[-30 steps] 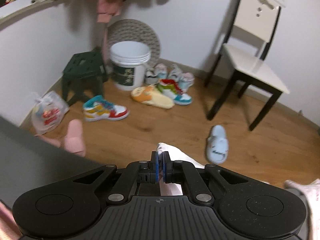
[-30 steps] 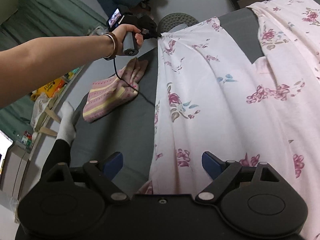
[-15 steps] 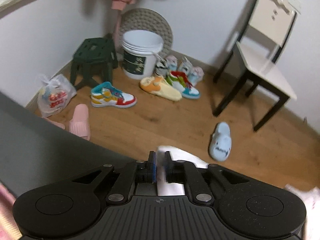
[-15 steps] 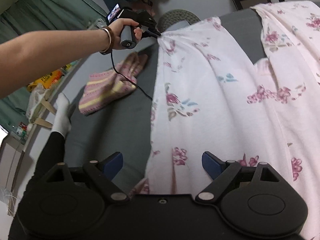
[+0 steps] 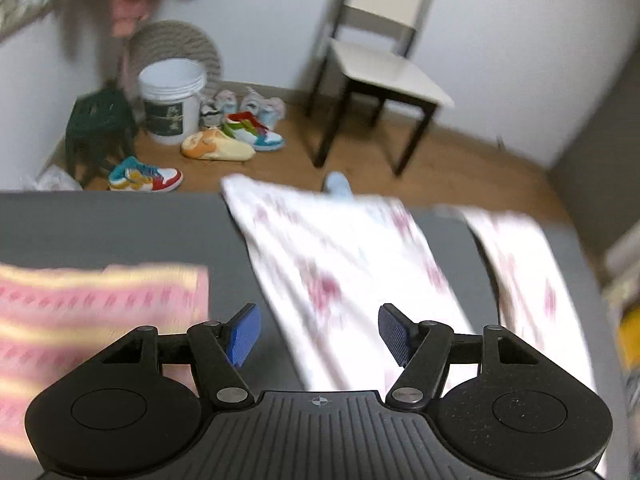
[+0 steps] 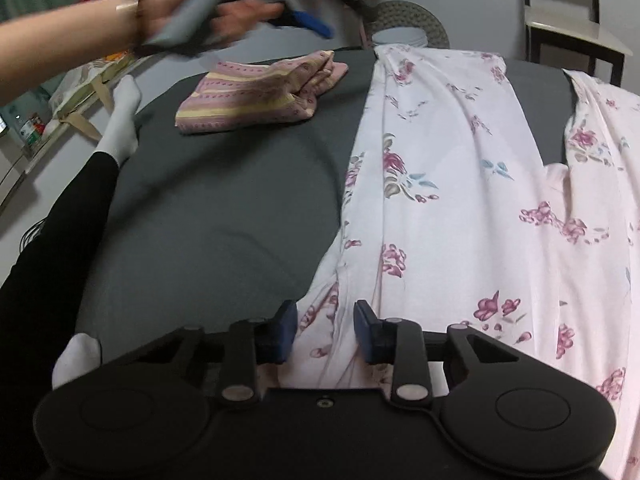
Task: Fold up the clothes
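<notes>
Floral garment [image 6: 452,208]: white with pink flowers, spread flat on the dark grey bed [image 6: 224,216], running from the near edge to the far edge; a second floral panel [image 6: 600,152] lies just to its right.
Left gripper [image 5: 320,334]: fingers spread wide, nothing between the blue pads [image 5: 244,334], hovering above the bed with the garment's left edge below the gap.
Right gripper [image 6: 326,330]: fingers drawn in narrow around a raised fold at the garment's near left edge; cloth sits between the pads, but contact on both sides can't be confirmed.
Striped cloth [image 6: 260,92]: pink and yellow, folded, lying on the bed left of the garment, apart from it.
Left wrist view only: wooden floor beyond the bed, a white bucket [image 5: 172,100], a dark stool [image 5: 100,128], scattered shoes [image 5: 146,176], a chair [image 5: 384,68] against the wall. Garment heavily blurred here.
Right wrist view only: the person's hand [image 6: 200,8], blurred, gripping the other tool's grey handle above the far left of the bed, bracelet [image 6: 130,10] on the wrist; black-clad legs with white socks [image 6: 120,120] along the bed's left side.
</notes>
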Demonstrator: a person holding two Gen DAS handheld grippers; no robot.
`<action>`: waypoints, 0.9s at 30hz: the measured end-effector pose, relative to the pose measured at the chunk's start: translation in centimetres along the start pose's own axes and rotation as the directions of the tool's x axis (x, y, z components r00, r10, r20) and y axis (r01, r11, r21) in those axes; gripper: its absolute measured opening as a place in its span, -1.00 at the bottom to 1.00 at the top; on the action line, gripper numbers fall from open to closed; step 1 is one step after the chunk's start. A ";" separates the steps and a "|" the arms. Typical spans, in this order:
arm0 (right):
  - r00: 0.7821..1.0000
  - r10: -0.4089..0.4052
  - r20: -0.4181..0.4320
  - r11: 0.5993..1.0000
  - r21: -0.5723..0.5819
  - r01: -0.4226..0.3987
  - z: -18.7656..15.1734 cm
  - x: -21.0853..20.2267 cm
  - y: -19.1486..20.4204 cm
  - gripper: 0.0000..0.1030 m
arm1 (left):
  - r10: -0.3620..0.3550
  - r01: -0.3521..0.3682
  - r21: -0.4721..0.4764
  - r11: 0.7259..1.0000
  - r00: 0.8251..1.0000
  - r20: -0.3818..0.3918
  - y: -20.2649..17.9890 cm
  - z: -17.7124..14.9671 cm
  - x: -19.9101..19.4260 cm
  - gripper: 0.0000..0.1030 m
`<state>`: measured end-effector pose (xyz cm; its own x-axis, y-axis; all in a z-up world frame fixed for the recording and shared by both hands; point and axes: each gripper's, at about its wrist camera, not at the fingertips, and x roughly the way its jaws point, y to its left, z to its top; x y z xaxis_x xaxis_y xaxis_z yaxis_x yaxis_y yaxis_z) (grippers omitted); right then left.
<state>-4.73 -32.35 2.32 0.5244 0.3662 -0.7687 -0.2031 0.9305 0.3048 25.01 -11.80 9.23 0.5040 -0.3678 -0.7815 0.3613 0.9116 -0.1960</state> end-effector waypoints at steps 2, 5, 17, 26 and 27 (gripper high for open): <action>1.000 0.018 -0.002 0.999 0.043 -0.018 0.1 0.3 -0.5 -0.37 | 0.032 -0.032 0.078 0.996 0.999 0.006 -0.5 -1.8 -3.5 0.28; 0.999 0.046 -0.002 0.993 0.107 -0.045 0.3 0.7 -1.3 -0.37 | 0.090 -0.093 0.152 0.984 0.995 0.032 0.3 -3.7 -9.1 0.28; 1.000 0.027 -0.006 1.000 0.010 -0.027 0.2 3.3 1.9 -0.80 | 0.089 -0.089 0.043 0.995 0.996 -0.010 4.5 -8.8 -19.1 0.28; 0.996 0.069 -0.050 0.992 -0.100 -0.074 0.3 5.4 5.4 -0.70 | -0.008 0.003 -0.062 0.998 0.997 -0.073 3.1 -13.9 -14.4 0.28; 0.996 0.069 -0.048 0.992 -0.106 -0.074 0.3 5.3 5.5 -0.57 | -0.014 0.008 -0.078 0.997 0.998 -0.069 3.2 -14.2 -13.5 0.28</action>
<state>-2.86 -25.30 0.07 0.4686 0.4295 -0.7720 -0.3276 0.8960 0.2997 8.20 -1.33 10.80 0.4441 -0.3667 -0.8175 0.3028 0.9202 -0.2482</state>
